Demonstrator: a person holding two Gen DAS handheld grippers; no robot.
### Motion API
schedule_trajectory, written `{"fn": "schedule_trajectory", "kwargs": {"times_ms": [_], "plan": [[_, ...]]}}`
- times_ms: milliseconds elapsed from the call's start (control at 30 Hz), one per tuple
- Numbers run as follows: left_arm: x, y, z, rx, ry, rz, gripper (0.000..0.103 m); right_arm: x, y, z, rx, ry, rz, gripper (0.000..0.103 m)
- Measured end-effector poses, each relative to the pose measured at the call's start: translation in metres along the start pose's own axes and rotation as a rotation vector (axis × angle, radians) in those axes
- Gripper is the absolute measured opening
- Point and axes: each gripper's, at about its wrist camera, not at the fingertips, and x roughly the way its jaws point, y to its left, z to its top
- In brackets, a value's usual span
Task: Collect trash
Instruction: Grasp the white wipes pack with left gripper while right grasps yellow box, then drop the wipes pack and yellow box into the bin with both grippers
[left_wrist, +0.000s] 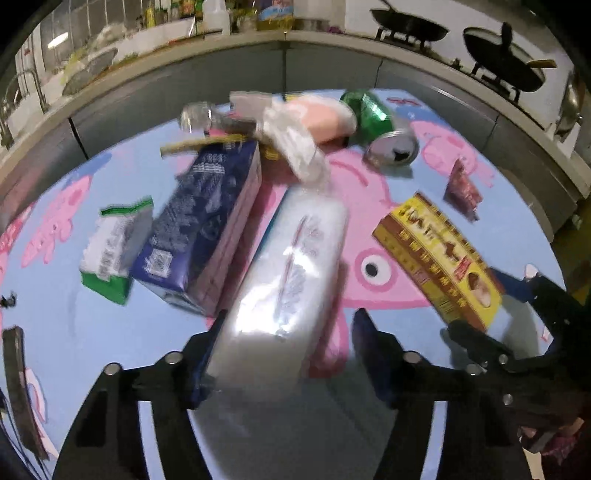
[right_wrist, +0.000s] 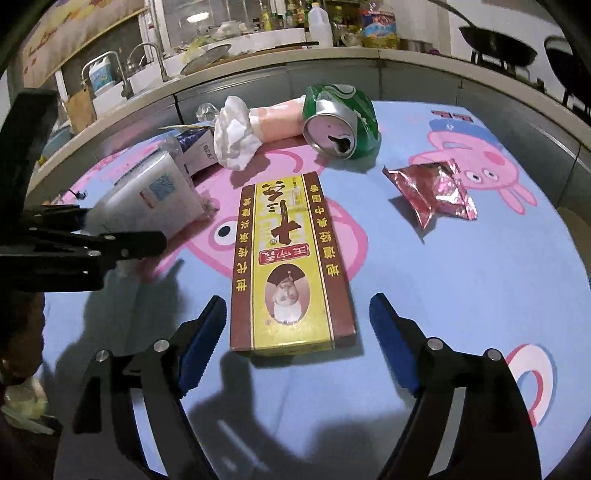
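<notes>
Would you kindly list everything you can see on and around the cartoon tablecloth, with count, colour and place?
Yellow-and-brown cardboard box: one, lying flat between the right gripper's open jaws.
White plastic-wrapped pack: one, between the left gripper's jaws.
Dark blue carton: one, beside the white pack.
Green-and-white small carton: one, beyond the blue carton.
Crushed green can: one, far side.
Crumpled white tissue: one, beside the pink roll.
Pink roll: one, by the can.
Red foil wrapper: one, right of the box.
Blue cartoon tablecloth: one, under everything.
Black woks: two, on the counter.
Left gripper: black, blue pads.
Right gripper: black, blue pads.
</notes>
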Motion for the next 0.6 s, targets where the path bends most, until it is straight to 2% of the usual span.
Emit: {"fn": "schedule_trajectory", "kwargs": {"times_ms": [67,100,167,233,400,533,600], "plan": [[0.004,0.002,-0.003,-0.013,0.017,-0.009,0.035,0.0,0.002,-0.001,-0.021,-0.01,-0.012,0.059],[0.002,0.003,-0.003,-0.018,0.014,-0.006,0.033,-0.002,0.003,-0.002,-0.027,-0.017,-0.011,0.06],[-0.002,0.008,-0.003,-0.061,0.027,-0.054,0.032,-0.008,-0.005,-0.002,0.022,-0.023,0.06,0.059],[-0.018,0.009,0.0,-0.081,-0.003,-0.104,0.032,-0.016,-0.012,-0.001,0.071,-0.044,0.123,0.059],[-0.052,-0.011,0.018,-0.05,-0.071,-0.268,0.032,-0.056,-0.041,0.003,0.194,-0.169,0.294,0.058],[-0.051,-0.042,0.038,0.003,-0.059,-0.344,0.032,-0.081,-0.07,0.0,0.273,-0.258,0.28,0.058],[-0.042,-0.065,0.054,0.043,-0.039,-0.363,0.032,-0.093,-0.092,-0.005,0.329,-0.294,0.236,0.058]]}}
